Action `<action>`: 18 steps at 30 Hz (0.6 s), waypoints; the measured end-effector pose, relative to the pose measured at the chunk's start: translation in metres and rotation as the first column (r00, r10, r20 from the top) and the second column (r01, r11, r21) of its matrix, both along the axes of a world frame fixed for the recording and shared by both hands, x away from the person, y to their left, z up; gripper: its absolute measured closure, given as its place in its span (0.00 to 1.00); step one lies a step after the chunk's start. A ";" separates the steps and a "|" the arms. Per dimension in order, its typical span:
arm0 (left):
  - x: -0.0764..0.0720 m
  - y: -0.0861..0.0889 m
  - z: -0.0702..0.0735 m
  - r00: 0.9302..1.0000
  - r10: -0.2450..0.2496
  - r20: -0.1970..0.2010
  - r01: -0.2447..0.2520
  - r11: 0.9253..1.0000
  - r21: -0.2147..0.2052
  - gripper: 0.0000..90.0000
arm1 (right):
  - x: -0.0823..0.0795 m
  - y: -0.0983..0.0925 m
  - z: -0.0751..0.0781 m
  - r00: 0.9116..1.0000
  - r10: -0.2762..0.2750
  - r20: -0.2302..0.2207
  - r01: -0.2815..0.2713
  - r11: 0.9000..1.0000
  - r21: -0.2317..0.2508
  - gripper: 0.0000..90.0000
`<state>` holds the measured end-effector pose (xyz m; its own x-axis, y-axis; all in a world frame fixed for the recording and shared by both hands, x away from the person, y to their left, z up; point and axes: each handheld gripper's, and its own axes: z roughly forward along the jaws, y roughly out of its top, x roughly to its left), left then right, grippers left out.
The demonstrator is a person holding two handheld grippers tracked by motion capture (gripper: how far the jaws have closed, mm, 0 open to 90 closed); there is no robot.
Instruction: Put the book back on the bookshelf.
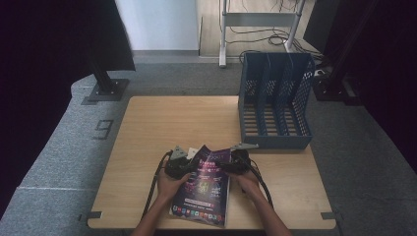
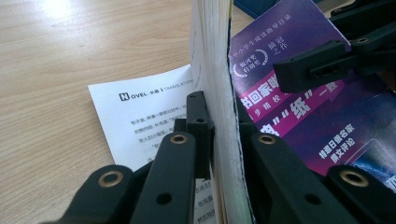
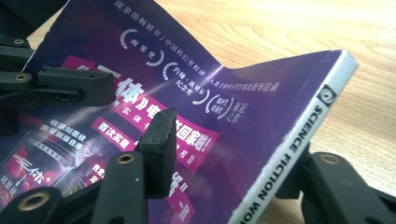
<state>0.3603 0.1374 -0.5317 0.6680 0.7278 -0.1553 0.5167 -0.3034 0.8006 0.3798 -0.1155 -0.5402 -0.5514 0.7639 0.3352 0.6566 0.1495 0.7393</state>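
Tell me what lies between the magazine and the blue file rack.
In the high view, only bare wooden table separates the magazine from the file rack.

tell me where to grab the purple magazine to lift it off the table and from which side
Grip the magazine by its two long edges near the far end. The left hand-held gripper pinches the page edge from the left; the right hand-held gripper takes the spine from the right. It is thin and floppy, so two-sided support stops sagging.
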 end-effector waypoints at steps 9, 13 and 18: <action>-0.004 0.003 0.009 1.000 -0.005 0.026 0.006 0.999 -0.034 0.93 | -0.011 0.000 0.013 0.994 0.002 0.109 0.004 0.999 -0.053 0.72; -0.007 0.004 0.014 0.999 -0.008 0.045 0.010 0.999 -0.049 0.94 | -0.014 -0.001 0.018 0.992 0.007 0.129 -0.001 0.999 -0.043 0.73; -0.010 0.005 0.022 0.998 -0.016 0.068 0.020 0.998 -0.060 0.94 | -0.018 -0.003 0.023 0.990 0.007 0.143 -0.003 1.000 -0.029 0.73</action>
<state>0.3505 0.1425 -0.5094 0.6912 0.7063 -0.1530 0.4559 -0.2619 0.8506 0.3622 -0.1187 -0.5170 -0.5961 0.7691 0.2305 0.5434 0.1750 0.8210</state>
